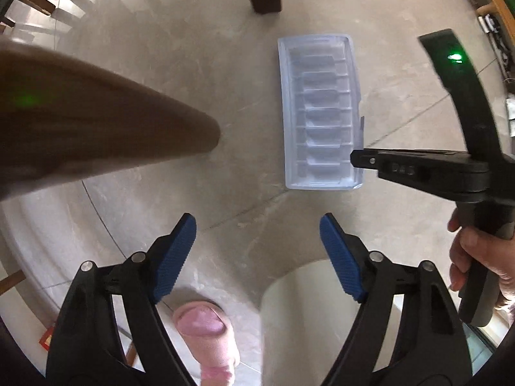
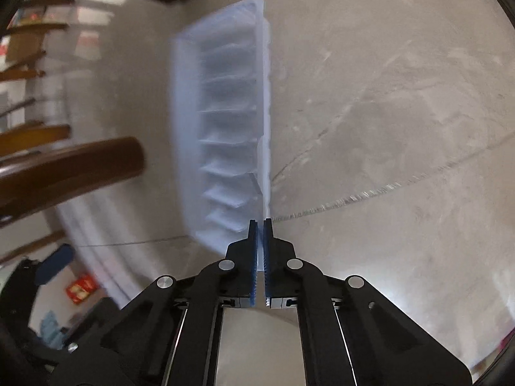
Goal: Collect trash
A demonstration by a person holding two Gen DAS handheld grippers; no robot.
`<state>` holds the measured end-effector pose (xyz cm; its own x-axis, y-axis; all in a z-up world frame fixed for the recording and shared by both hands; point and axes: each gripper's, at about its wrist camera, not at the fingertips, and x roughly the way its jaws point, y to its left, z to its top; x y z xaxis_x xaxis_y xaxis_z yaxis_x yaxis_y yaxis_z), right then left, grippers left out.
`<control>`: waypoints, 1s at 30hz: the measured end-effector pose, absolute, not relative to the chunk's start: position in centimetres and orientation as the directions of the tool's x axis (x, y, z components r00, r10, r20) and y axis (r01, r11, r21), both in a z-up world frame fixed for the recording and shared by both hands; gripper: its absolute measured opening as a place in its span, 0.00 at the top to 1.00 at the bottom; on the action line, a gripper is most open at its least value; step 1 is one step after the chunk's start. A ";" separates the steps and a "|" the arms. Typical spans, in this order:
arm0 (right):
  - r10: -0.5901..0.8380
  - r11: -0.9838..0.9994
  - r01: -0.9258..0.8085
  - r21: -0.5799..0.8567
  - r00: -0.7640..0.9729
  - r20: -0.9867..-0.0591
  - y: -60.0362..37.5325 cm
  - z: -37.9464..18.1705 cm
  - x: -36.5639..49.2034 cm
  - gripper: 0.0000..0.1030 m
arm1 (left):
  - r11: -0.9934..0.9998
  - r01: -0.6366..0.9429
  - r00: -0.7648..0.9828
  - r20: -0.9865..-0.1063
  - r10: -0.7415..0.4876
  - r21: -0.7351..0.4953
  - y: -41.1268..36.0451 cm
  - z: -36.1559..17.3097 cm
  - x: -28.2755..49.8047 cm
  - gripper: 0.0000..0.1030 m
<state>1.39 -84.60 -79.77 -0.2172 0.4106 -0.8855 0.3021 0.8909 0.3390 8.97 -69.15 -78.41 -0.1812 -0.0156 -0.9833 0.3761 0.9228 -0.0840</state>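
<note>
The right claw (image 2: 260,222) is pinched nearly closed on the thin rim of a clear plastic tray (image 2: 222,122), gripping it at the near end of one long edge; from the left wrist view the same claw (image 1: 354,159) meets the tray (image 1: 318,112) at its lower right corner, coming in from the side. A rim pinch looks the sensible hold here, since the tray is broad, flimsy and ribbed with empty pockets, so only its flat lip offers the narrow pads something to bite. Whether the tray rests flat on the floor (image 2: 386,112) or is already tipped up off it I cannot tell, though the blur hints at motion. The left claw (image 1: 257,251) is spread wide and holds nothing, hovering over bare floor with the tray ahead of it and slightly to its right, apart from its blue pads (image 1: 175,257). It seems kept free as a spare. A white bin-like cylinder (image 1: 299,315) sits just below that claw, probably where the tray is meant to go. A wooden chair leg (image 1: 112,122) stands to the tray's left.
</note>
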 end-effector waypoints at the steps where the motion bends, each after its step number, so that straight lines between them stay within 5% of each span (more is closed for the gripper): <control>1: 0.427 0.880 0.318 0.353 -0.205 -0.881 -85.4 -78.7 1.1 0.96 | 0.923 0.376 -0.182 -0.983 -0.017 -0.085 -69.4 -77.6 8.8 0.26; 10: 0.557 0.769 0.419 0.483 -0.066 -0.828 -93.4 -60.5 -4.0 0.96 | 0.908 0.405 -0.165 -0.986 -0.036 -0.101 -71.8 -63.7 6.1 0.26; 18: 0.580 0.785 0.349 0.512 -0.126 -0.805 -94.1 -46.8 -11.9 0.96 | 0.932 0.344 -0.131 -0.989 -0.068 -0.109 -70.0 -51.1 0.9 0.26; 23: 0.576 0.810 0.271 0.520 -0.203 -0.792 -89.5 -44.2 -17.3 0.96 | 0.950 0.284 -0.126 -0.987 -0.099 -0.132 -67.1 -47.7 -2.5 0.26; 30: 0.530 0.847 0.221 0.484 -0.290 -0.796 -82.5 -46.4 -20.7 0.96 | 0.960 0.245 -0.162 -0.982 -0.096 -0.134 -62.9 -50.2 -6.9 0.26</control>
<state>-20.73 -82.48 -46.40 -0.2904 0.5304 -0.7965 0.2208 0.8470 0.4835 -6.94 -62.91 -50.19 -0.1616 -0.0955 -0.9822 0.2451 0.9602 -0.1337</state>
